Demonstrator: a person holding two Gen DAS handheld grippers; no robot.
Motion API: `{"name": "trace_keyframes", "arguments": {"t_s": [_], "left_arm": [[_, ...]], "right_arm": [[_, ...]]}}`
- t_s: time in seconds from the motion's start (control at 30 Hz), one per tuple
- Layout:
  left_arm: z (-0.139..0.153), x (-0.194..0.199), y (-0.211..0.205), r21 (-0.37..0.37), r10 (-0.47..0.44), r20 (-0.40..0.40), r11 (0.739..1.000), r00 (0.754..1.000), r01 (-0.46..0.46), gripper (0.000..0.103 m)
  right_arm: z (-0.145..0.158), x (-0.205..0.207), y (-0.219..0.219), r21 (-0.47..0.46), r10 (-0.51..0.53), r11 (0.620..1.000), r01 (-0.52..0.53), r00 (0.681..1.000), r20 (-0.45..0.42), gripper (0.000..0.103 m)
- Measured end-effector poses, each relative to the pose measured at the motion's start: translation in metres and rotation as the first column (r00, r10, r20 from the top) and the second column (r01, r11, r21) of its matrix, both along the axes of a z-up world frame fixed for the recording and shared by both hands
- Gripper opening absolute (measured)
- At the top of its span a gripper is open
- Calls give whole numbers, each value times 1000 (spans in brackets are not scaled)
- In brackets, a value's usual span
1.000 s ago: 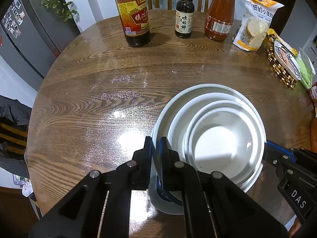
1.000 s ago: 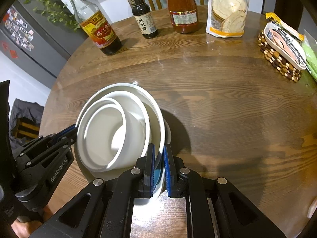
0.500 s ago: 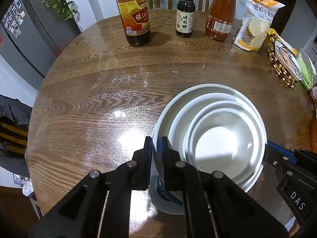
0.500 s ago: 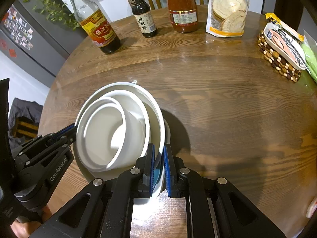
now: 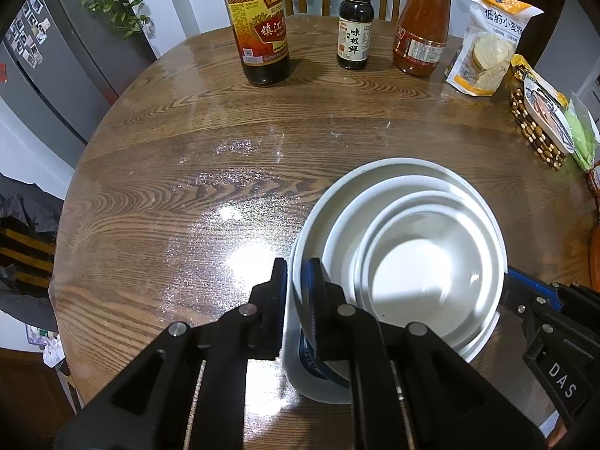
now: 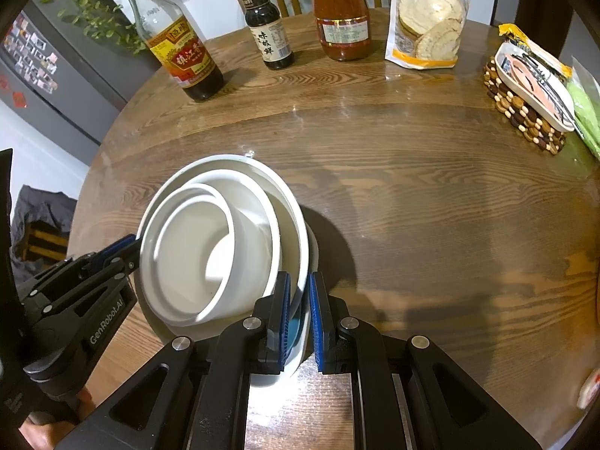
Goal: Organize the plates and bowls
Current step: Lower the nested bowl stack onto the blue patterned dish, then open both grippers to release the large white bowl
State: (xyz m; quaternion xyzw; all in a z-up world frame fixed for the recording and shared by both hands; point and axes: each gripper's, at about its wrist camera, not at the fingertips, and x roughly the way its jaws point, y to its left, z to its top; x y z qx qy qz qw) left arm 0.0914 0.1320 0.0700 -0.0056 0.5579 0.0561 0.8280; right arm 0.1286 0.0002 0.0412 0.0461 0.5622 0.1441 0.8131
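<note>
Our left gripper (image 5: 298, 292) has just been opening, its jaws now loose around the rim of the big white bowl (image 5: 378, 172). Our right gripper (image 6: 299, 313) pinches that bowl's other side. The nested white bowls (image 6: 210, 255) sit on the round wooden table (image 6: 412, 195), near the vinegar bottle (image 6: 176, 48), so we think this stack is done.
</note>
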Motion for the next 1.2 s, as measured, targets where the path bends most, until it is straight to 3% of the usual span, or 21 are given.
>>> {"name": "trace_keyframes", "arguments": {"t_s": [0.1, 0.3, 0.47, 0.6, 0.7, 1.2], "left_arm": [[1, 0, 4, 16, 22, 5, 1000, 1000, -22, 28], [1, -1, 15, -6, 55, 4, 998, 998, -55, 45], [1, -1, 19, -13, 75, 2, 997, 997, -75, 53], [1, -1, 22, -11, 86, 1, 996, 996, -86, 60], [0, -1, 24, -14, 92, -1, 996, 996, -92, 64], [-2, -6, 35, -31, 134, 3, 991, 991, -133, 82]], "right_arm": [[0, 0, 0, -7, -6, 1000, 6, 1000, -5, 12], [0, 1, -1, -13, -10, 1000, 10, 1000, -7, 12], [0, 1, -2, -21, -21, 1000, 21, 1000, -13, 15], [-1, 2, -7, -31, -45, 999, 45, 999, -18, 32], [-1, 1, -12, -26, -63, 998, 63, 998, -25, 40], [2, -1, -16, -32, -94, 995, 93, 995, -22, 53]]}}
